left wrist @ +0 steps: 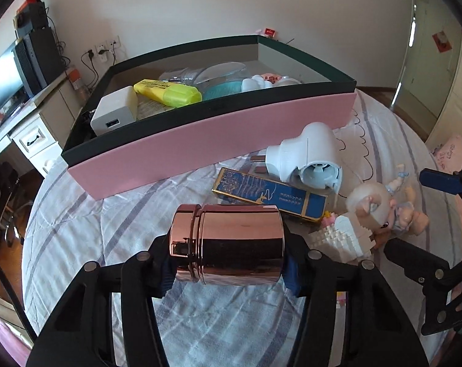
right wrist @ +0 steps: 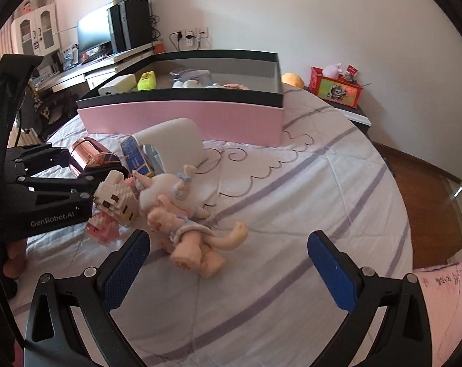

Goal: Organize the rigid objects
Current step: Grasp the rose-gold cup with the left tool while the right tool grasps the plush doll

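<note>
My left gripper [left wrist: 229, 273] is shut on a shiny rose-gold cylinder [left wrist: 231, 238], pads against its two ends, just above the striped bedspread. Behind it stands the pink box [left wrist: 212, 140] with a dark rim, holding a white charger [left wrist: 114, 113], a yellow highlighter [left wrist: 169, 91] and other small items. To the right lie a blue carton [left wrist: 270, 195], a white plug-in device [left wrist: 310, 156], a white block figure [right wrist: 114, 198] and a doll [right wrist: 182, 223]. My right gripper [right wrist: 227, 269] is open, and the doll lies just ahead of its left finger [right wrist: 126, 263].
The bed [right wrist: 292, 183] ends at the right above a wooden floor [right wrist: 430, 189]. A nightstand with a red box [right wrist: 338, 88] stands at the back right. A desk with a monitor [right wrist: 93, 33] fills the back left. A pink pillow [right wrist: 445, 299] sits at my right.
</note>
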`<control>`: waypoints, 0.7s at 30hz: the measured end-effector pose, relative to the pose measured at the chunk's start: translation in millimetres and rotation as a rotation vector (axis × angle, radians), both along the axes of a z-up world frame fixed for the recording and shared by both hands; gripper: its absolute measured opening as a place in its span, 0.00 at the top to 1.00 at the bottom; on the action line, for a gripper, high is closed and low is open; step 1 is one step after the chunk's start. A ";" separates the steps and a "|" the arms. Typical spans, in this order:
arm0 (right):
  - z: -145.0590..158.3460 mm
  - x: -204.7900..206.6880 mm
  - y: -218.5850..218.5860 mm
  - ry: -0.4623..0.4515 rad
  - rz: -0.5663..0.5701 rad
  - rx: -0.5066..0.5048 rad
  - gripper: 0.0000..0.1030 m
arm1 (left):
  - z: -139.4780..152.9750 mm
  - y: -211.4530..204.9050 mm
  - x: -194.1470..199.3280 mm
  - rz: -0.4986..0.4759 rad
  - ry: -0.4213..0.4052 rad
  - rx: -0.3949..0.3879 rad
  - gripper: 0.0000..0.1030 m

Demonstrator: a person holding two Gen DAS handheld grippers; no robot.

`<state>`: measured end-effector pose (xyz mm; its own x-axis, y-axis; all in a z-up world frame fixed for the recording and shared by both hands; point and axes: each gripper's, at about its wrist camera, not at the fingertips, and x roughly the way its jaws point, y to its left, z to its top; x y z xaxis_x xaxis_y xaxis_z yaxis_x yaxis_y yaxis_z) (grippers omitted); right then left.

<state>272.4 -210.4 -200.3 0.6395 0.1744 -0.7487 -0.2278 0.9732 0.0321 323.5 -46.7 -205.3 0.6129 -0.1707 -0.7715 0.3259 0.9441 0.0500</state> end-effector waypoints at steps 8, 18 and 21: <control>-8.9 22.4 23.3 0.061 0.132 -0.025 0.30 | 0.5 26.6 -36.5 0.110 -0.034 0.018 0.46; 6.1 -12.2 15.9 -0.022 0.063 0.096 0.32 | 6.4 44.4 -76.3 0.186 -0.065 -0.050 0.46; 17.9 -33.2 12.4 -0.081 0.035 0.180 0.41 | 18.1 43.0 -89.2 0.190 -0.094 -0.082 0.46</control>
